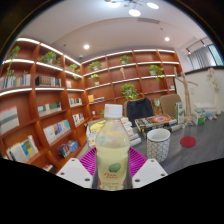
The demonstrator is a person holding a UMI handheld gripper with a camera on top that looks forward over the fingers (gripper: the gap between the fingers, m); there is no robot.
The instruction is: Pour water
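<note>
Bookshelves (40, 105) line the left wall, lit along each tier, stocked with books and small potted plants.

Centre: a clear plastic bottle (113, 150) stands upright, long axis vertical, neck and cap up, green label low on its body. The gripper (112, 163) holds it: both purple pads (92, 160) press its lower sides, fingers narrowed to bottle width.

Bottle sits above a grey table (190, 160).

Just right of it, a white mesh cup (158, 144), standing apart. Farther right, a red disc (188, 142) lies flat.

Beyond: a dark chair (138, 108), cluttered desks, ceiling spotlights.
</note>
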